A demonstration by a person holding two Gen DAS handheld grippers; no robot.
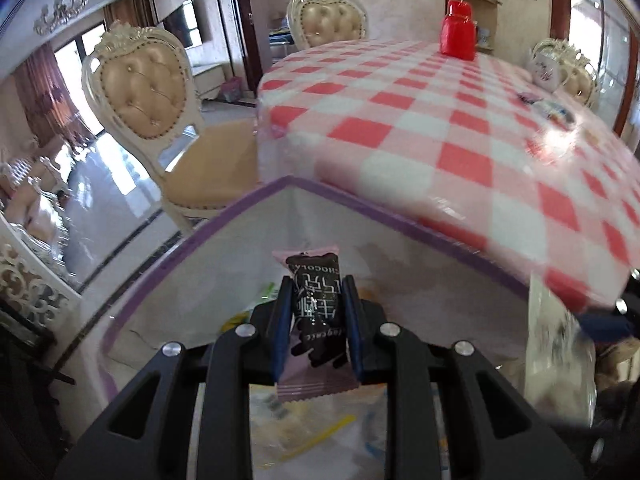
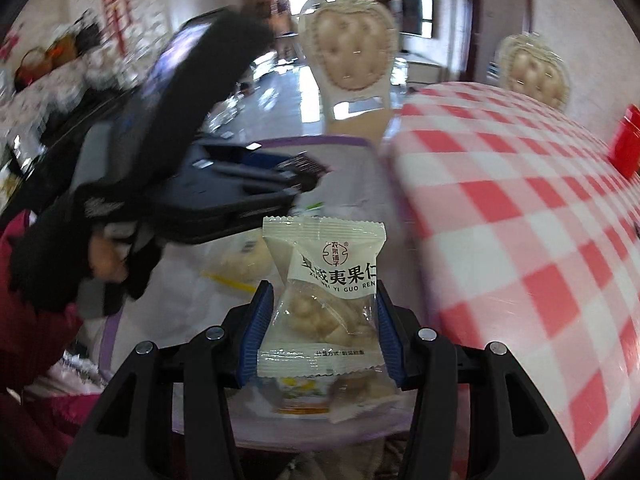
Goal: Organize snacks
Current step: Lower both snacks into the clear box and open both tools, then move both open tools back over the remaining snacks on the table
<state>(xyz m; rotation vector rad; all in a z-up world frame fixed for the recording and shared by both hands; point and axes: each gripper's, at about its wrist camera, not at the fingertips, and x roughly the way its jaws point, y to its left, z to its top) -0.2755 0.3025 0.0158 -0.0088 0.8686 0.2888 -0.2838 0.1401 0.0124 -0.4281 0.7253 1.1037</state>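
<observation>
My left gripper [image 1: 316, 312] is shut on a pink chocolate cake packet [image 1: 316, 320] with a dark picture, held above a white box with a purple rim [image 1: 256, 196]. My right gripper [image 2: 320, 320] is shut on a clear-and-white macadamia nut packet [image 2: 324, 292], also held over the same box [image 2: 312, 142]. The left gripper [image 2: 240, 184] shows in the right wrist view, ahead and to the left, held by a black-gloved hand. Several snack packets [image 2: 240, 260] lie in the box below both grippers.
The box stands beside a table with a red and white check cloth [image 1: 460, 128]. A red container [image 1: 458, 32], a white mug [image 1: 546, 70] and loose packets [image 1: 554, 110] are on the far side. Cream upholstered chairs [image 1: 144, 84] stand around it.
</observation>
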